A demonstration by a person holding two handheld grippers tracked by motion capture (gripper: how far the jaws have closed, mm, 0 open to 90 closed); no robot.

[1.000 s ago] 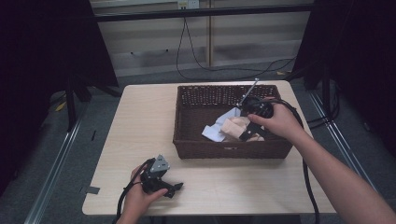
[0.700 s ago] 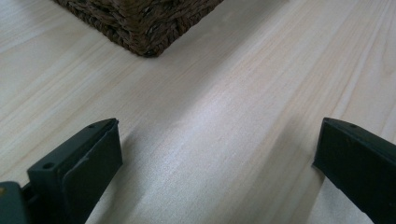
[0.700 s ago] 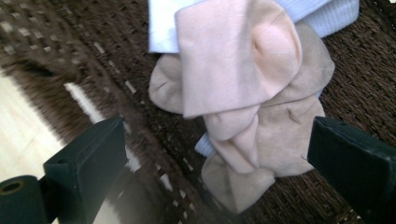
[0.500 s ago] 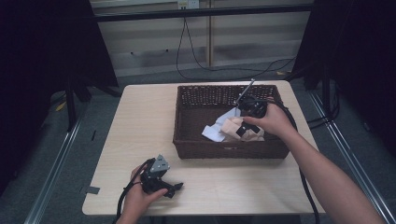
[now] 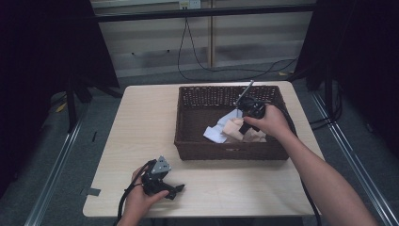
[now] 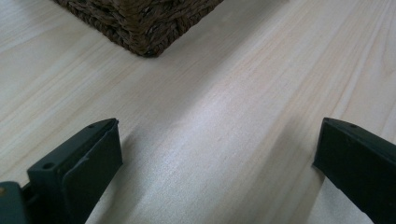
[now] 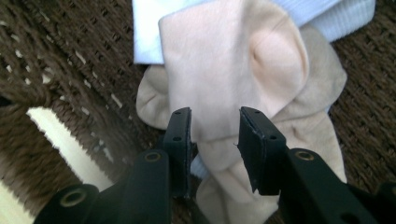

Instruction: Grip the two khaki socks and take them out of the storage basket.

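Peach sock: the soft peach-coloured cloth sock [image 7: 233, 79] lies in my dark woven wicker basket [image 5: 188, 141], near its front right corner, over a pale blue cloth [image 5: 214, 133].
Right gripper [image 7: 214, 140]: I have dipped lower; jaws part-closed astride the sock, grip uncertain.
Left gripper [image 5: 160, 181]: jaws apart, idle by the table's [image 5: 141, 122] front edge.

So the high view sits up above the person's side and looks forward and down, taking in the whole desk [image 5: 141, 117] plus the floor and wall behind it. The left gripper view rides super low, skimming the wood toward one corner of the wicker basket [image 6: 149, 28], the same basket [image 5: 226, 150] the high view sees whole. The right gripper view points down inside that basket, really close to a pile of cloth [image 7: 233, 70], also visible from above [image 5: 230, 129].
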